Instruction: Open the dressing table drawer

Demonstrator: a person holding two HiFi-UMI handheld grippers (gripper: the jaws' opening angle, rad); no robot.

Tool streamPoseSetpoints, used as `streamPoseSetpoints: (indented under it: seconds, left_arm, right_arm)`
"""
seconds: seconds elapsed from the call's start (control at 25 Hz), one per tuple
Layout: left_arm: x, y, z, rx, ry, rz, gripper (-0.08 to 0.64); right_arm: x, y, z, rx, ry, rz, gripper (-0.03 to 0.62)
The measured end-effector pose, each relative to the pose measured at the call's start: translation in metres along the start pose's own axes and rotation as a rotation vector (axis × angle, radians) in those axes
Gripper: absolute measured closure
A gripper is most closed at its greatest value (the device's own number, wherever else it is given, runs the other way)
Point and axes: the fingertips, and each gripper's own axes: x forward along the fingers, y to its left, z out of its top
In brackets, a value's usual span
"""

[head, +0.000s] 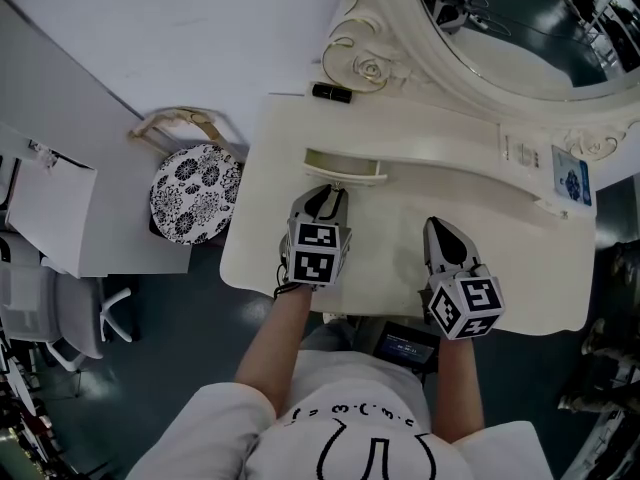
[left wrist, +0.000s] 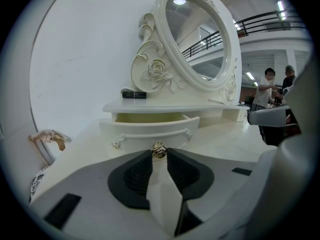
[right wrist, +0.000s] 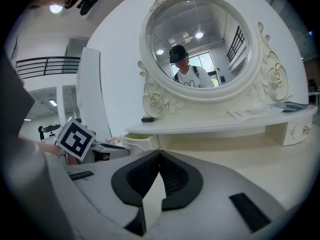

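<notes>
Drawer [left wrist: 150, 130] at the counter's [head: 510, 243] back left stands partly out. Left gripper [left wrist: 159, 155] is clamped on its knob [left wrist: 159, 149]; right gripper [right wrist: 159, 154] is closed and empty. Further pulling probably remains.

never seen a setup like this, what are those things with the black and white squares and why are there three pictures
A person is at a white dressing table holding a hand-held gripper in each hand; the marker cubes are part of those grippers. One picture comes from a camera on the person's head, looking down. The other two come from cameras riding on each gripper, looking along its two fingers. The left gripper has its fingers closed on the small knob of the drawer, which is partly open. The right gripper is over the tabletop, fingers together, holding nothing. On the shelf under the oval mirror lie a small black object and, at the right, a leaflet. A patterned stool stands beside the table.
</notes>
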Motion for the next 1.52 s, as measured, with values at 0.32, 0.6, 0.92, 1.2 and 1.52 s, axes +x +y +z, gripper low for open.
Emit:
streamPoseSetpoints:
  seconds: [0.32, 0.6, 0.92, 1.2, 1.52]
  left_arm:
    - [-0.007, -0.002, -0.005, -0.001, -0.002, 0.000, 0.451]
    - [-0.013, -0.002, -0.009, -0.001, 0.001, 0.000, 0.451]
    - [-0.018, -0.005, -0.014, 0.000, 0.003, 0.002, 0.451]
    - [-0.022, -0.007, -0.018, 0.000, 0.005, 0.008, 0.449]
    - [-0.024, -0.007, -0.020, -0.011, 0.003, 0.013, 0.449]
  right_arm:
    - [-0.007, 0.008, -0.001, 0.000, -0.009, 0.004, 0.566]
    - [-0.009, 0.014, 0.000, -0.005, -0.013, 0.014, 0.567]
    - [-0.011, 0.021, 0.000, -0.008, -0.020, 0.029, 0.567]
    - [-0.012, 0.027, 0.000, -0.013, -0.023, 0.043, 0.567]
    - [-0.014, 0.031, -0.004, -0.023, -0.018, 0.051, 0.568]
